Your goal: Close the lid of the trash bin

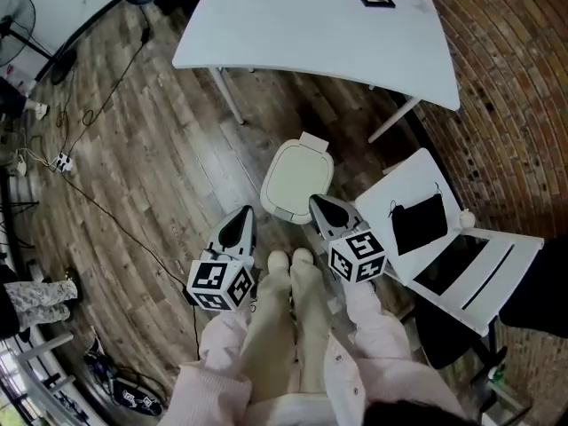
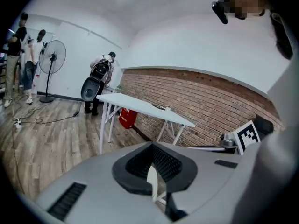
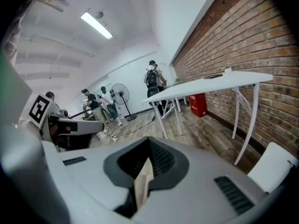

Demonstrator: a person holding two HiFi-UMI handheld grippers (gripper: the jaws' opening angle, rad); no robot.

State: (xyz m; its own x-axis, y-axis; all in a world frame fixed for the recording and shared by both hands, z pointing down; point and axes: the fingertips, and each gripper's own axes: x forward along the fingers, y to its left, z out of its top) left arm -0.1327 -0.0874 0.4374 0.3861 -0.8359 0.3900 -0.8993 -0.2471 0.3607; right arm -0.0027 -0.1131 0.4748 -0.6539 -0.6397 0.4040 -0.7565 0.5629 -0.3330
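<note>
No words, brands or numbers can be read anywhere. The only signs are black-and-white square markers on the cube of the left gripper (image 1: pixel 238 227) and the right gripper (image 1: pixel 325 209).

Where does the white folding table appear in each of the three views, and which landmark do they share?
Head view: the white table fills the top centre, above the trash bin.
Left gripper view: the white table stands left of centre, in front of the brick wall.
Right gripper view: the white table stretches across the right half, at mid-height.
Shared landmark: the brick wall beside the white table, in all three views.
</note>
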